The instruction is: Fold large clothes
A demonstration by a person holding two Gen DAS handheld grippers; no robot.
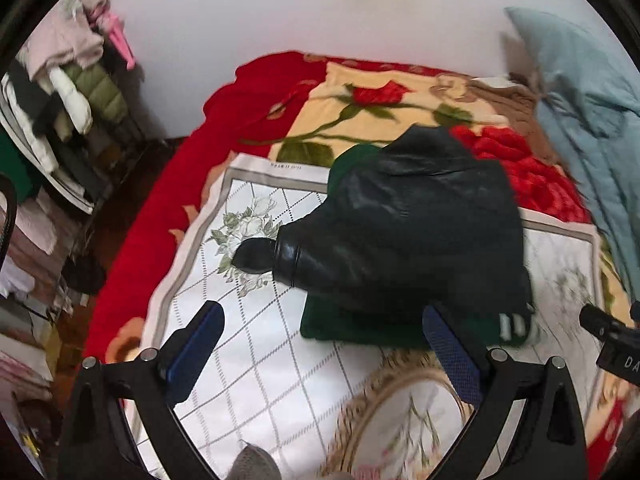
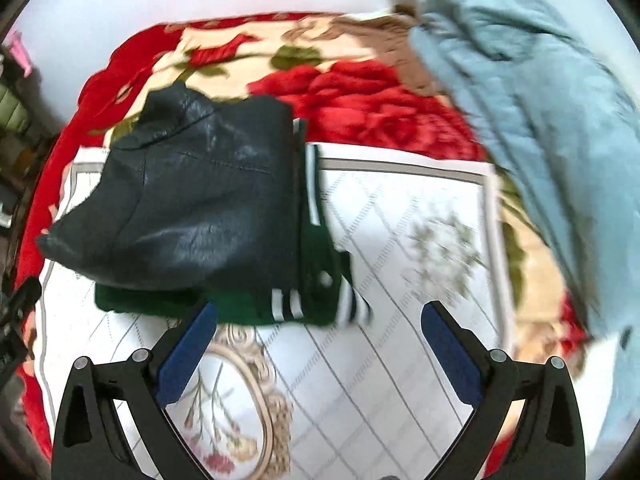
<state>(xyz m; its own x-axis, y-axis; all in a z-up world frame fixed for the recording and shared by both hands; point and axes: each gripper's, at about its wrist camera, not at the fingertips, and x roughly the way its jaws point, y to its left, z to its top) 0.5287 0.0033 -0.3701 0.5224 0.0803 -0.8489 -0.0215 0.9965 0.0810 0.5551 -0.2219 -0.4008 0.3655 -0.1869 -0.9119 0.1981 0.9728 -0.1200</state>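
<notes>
Left wrist view shows the left gripper [image 1: 322,344] with its jaws spread wide and nothing between them, hovering above a white floral sheet [image 1: 256,360] laid over a red rose blanket [image 1: 360,92]. On that sheet lies the jacket [image 1: 408,224], folded into a compact bundle: black leather sleeve and cuff on top, green body with white-striped hem beneath. In the right wrist view the right gripper [image 2: 320,344] is likewise released and empty, just short of the jacket's near edge. A pale blue quilt [image 2: 540,112] is heaped at the right, and stacked clothes [image 1: 72,92] fill shelves at the left.
</notes>
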